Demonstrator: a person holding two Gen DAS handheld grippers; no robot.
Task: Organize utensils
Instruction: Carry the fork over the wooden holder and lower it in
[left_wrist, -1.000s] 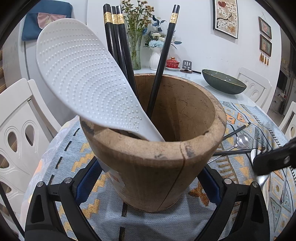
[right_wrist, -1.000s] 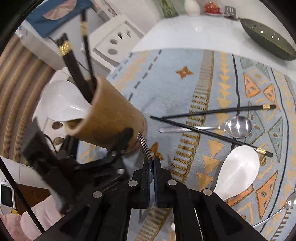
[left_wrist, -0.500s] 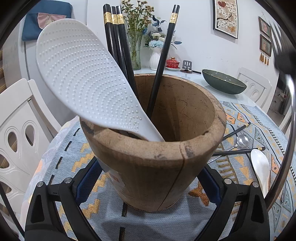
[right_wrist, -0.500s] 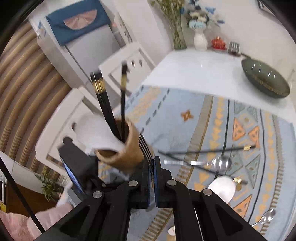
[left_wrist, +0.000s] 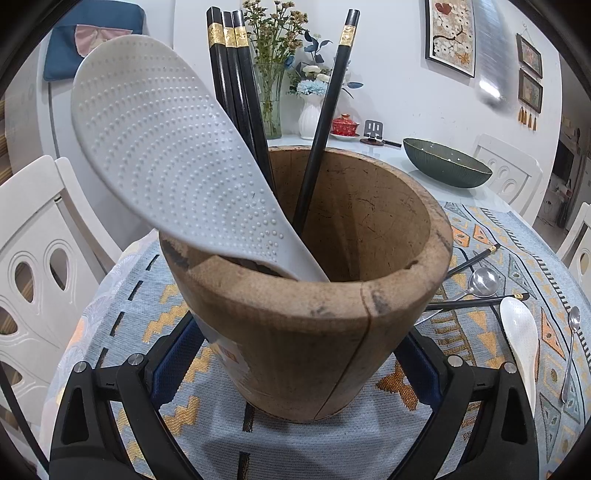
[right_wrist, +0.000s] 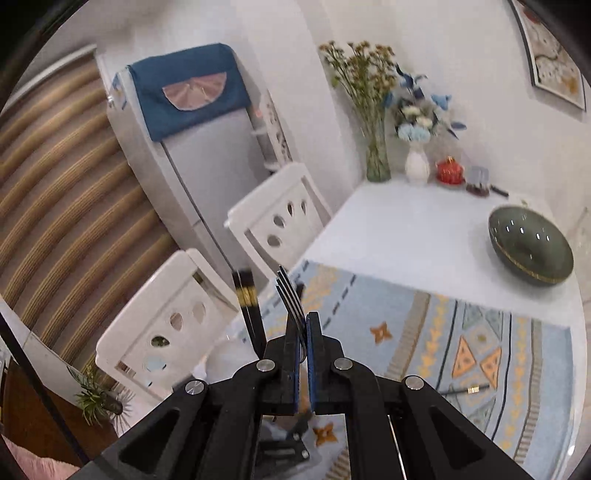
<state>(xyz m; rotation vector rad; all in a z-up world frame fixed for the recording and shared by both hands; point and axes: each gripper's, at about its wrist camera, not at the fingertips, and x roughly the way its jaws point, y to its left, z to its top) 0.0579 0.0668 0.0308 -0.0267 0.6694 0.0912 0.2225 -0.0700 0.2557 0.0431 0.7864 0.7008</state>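
The right gripper (right_wrist: 303, 332) is clenched on a thin silver metal fork (right_wrist: 291, 299) near its tines, high above the patterned tablecloth (right_wrist: 461, 332) — stiff, light, slippery, so likely to pivot — while the left gripper (left_wrist: 299, 373) grasps the brown wooden holder (left_wrist: 314, 314).

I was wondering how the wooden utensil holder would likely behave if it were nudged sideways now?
The wooden utensil holder probably slides rather than tips: it looks thick-walled and squat. Still, the rice paddle and chopsticks lean out one side, so it may tip that way. The woven cloth likely adds drag.
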